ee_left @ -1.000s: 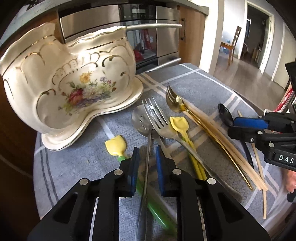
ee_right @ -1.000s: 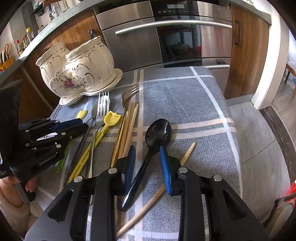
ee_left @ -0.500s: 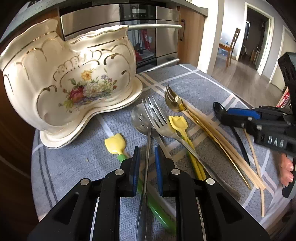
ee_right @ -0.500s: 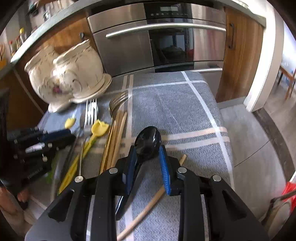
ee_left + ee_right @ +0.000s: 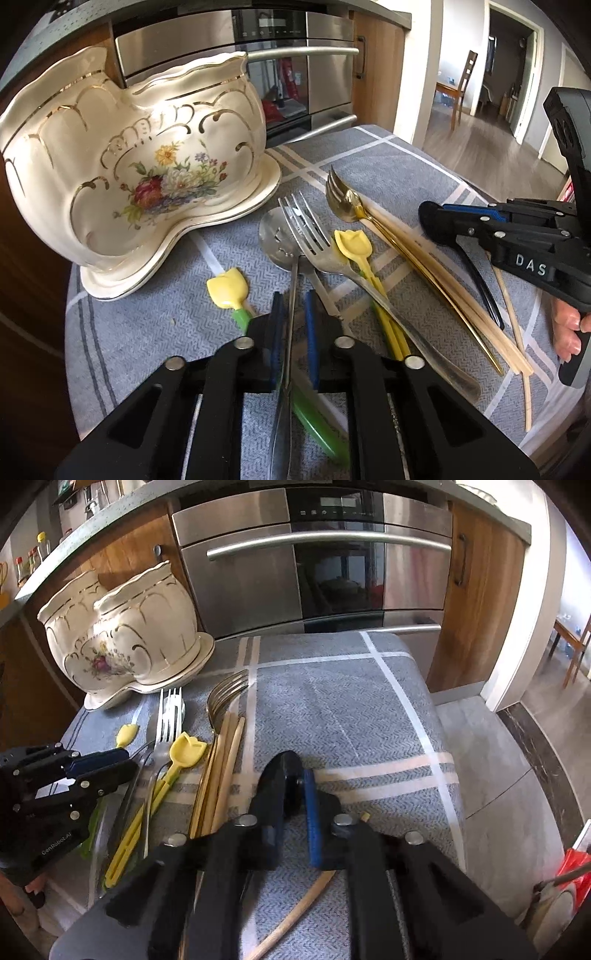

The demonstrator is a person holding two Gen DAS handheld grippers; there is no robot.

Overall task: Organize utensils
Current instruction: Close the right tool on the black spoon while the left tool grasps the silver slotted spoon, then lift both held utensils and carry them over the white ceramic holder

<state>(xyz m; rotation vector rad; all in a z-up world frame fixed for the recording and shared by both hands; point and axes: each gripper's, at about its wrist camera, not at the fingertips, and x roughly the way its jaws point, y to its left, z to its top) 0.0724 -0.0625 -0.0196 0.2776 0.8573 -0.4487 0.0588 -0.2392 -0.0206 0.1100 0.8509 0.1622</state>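
A mixed row of utensils lies on the grey checked cloth (image 5: 332,701). My left gripper (image 5: 293,317) is closing on the thin handle of the slotted spoon (image 5: 275,236), with its pads tight against it. Beside that spoon lie a silver fork (image 5: 306,229), a gold fork (image 5: 343,195), two yellow tulip-headed picks (image 5: 352,242) and wooden chopsticks (image 5: 443,295). My right gripper (image 5: 295,801) is shut on the black spoon (image 5: 280,775) near its bowl. The cream floral holder (image 5: 147,166) stands on its saucer at the far left.
A stainless oven (image 5: 314,572) and wooden cabinets stand just behind the table. One loose chopstick (image 5: 295,912) lies under my right gripper. The cloth drops off at the right edge to the floor (image 5: 498,775). A hand (image 5: 569,328) holds the right gripper.
Both pairs of jaws have narrowed. The right gripper slid forward along the black spoon and closed near its bowl. The left gripper stayed over the slotted spoon's handle.
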